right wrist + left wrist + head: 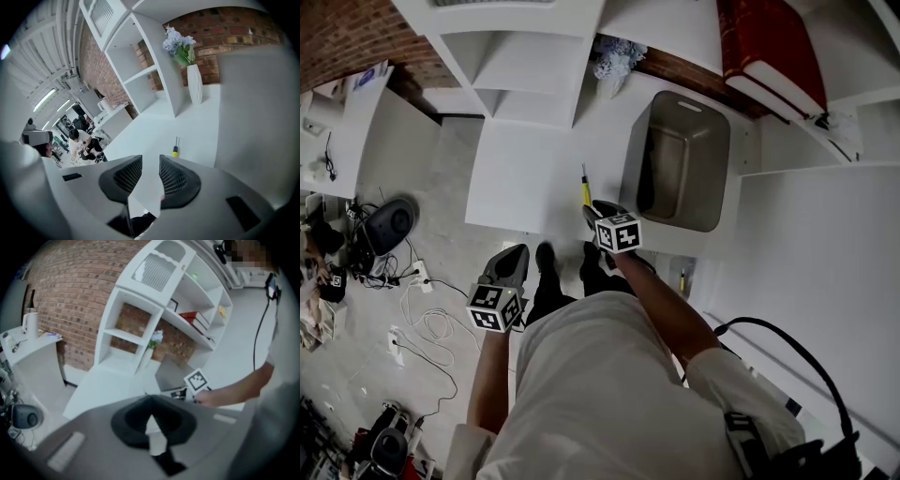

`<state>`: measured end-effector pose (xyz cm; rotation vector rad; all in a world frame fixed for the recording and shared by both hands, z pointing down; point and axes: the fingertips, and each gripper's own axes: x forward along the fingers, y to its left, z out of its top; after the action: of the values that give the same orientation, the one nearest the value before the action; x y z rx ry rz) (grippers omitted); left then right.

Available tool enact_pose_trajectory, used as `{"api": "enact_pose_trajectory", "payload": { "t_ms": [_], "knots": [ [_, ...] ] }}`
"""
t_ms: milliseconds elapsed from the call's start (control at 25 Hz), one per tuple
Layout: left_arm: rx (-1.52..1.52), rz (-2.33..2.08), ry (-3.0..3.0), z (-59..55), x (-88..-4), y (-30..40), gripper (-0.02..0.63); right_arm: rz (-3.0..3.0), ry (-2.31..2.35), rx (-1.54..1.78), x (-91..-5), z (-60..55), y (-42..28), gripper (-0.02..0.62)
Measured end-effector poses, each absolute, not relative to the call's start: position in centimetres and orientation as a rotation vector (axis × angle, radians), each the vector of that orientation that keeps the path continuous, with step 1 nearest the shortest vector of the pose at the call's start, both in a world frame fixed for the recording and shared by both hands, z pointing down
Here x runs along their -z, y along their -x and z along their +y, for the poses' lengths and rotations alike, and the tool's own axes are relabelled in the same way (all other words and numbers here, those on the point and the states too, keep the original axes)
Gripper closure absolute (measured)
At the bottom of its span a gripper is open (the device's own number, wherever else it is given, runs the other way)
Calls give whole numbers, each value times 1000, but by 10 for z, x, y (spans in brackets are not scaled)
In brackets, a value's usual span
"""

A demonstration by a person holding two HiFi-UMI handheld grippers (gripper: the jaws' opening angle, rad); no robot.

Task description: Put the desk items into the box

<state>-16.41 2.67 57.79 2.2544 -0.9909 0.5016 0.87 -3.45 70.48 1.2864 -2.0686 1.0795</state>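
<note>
White desk (525,169) underneath. Right gripper (150,161) with jaws partly apart, nothing between; screwdriver (176,149) just ahead on desk, grey box (712,141) close on right. Left gripper (150,411) with jaws together, empty, back off desk edge.

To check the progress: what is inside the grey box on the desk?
In the head view the grey box shows only its bare bottom, no item. Its left inner side is in dark shadow; a small thing could hide there.

Office-like lab, brick wall (70,301), white shelving (123,333), floor cables (427,330)
</note>
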Motion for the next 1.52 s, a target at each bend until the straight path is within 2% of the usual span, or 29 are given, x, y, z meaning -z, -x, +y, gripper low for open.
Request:
{"api": "enact_pose_trajectory", "payload": {
  "t_ms": [1000, 1160, 1520],
  "knots": [
    [-573, -1070, -2085, 31, -615, 226, 603, -1750, -1291, -1144, -820, -56, -22, 476],
    [-581, -1050, -2078, 34, -621, 232, 603, -1693, -1332, -1089, -827, -54, -28, 525],
    [-575, -990, -2124, 28, -619, 239, 603, -1735, -1347, -1115, -799, -52, -16, 535]
  ]
}}
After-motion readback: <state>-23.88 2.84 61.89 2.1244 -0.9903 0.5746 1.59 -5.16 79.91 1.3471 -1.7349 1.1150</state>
